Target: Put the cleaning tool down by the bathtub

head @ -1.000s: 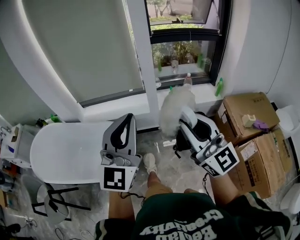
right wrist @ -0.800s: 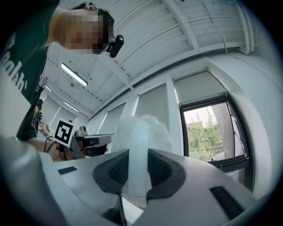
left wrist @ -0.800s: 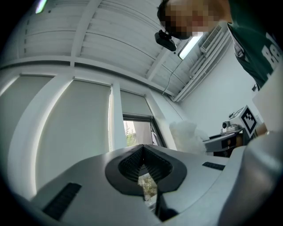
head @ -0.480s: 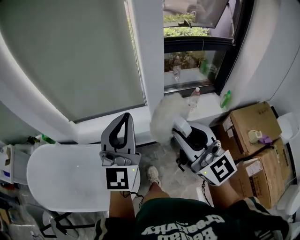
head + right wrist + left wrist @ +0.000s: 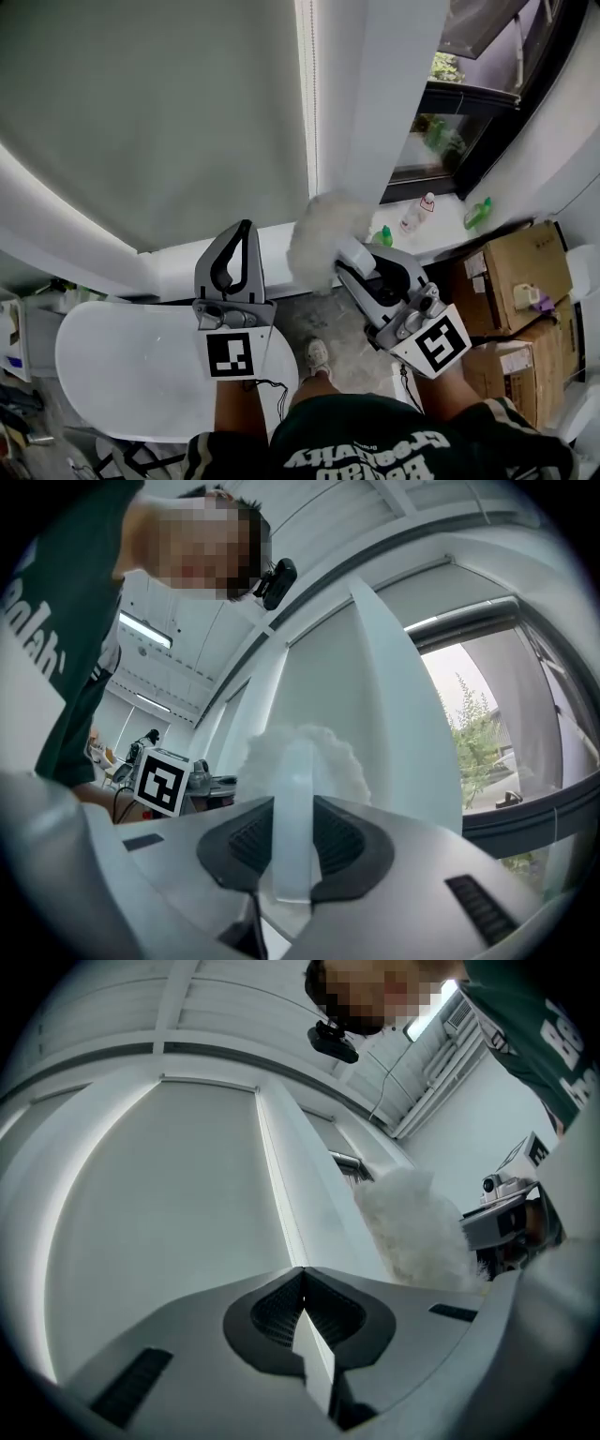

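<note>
Duster [image 5: 319, 239] in right tool [image 5: 351, 255], clear of bathtub rim [image 5: 122, 314], near sill [image 5: 445, 225]

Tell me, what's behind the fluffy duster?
A white pillar and the sill. The duster covers part of the sill, so anything there is hidden.

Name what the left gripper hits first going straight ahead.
Probably the grey window blind, beside the white pillar; nothing else shows ahead of the left gripper, but depth is unclear.

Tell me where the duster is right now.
In the head view's centre, the duster is clamped in the right hand-held gripper, in front of the window pillar, right of the bathtub.
</note>
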Demonstrator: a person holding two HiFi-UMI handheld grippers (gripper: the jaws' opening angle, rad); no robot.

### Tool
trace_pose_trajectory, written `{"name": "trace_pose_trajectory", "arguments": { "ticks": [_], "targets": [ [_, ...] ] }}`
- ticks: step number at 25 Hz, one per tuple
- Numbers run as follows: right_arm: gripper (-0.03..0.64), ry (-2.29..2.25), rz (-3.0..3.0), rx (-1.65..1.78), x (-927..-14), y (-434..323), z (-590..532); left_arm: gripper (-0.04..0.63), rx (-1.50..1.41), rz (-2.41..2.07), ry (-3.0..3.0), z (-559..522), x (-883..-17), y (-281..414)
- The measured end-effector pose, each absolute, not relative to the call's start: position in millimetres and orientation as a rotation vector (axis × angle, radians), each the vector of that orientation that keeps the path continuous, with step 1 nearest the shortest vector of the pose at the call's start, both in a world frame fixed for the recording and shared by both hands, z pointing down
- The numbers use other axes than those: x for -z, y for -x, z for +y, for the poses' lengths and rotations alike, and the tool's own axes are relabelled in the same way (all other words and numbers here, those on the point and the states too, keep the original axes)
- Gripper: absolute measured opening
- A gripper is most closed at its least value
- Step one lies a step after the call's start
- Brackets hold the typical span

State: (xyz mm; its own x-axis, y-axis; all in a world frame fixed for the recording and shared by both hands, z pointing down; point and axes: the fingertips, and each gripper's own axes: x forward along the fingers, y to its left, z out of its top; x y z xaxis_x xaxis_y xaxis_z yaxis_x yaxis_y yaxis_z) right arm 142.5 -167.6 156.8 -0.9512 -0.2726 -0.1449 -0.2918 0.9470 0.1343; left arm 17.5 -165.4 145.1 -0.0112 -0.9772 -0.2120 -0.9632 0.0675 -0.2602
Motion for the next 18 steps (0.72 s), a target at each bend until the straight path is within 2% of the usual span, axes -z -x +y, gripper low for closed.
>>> {"name": "trace_pose_trajectory", "arguments": {
  "ticks": [5, 18],
  "targets": [
    [0.094, 0.45, 2.997, -0.201, -169, -122, -199, 0.008, 0.061, 2.041, 1.954, -195, -154, 7],
    [0.094, 0.465, 3.004, -0.081, -204, -101, -227, 0.008, 0.162, 2.057, 1.996, -221, -200, 16]
  ]
}}
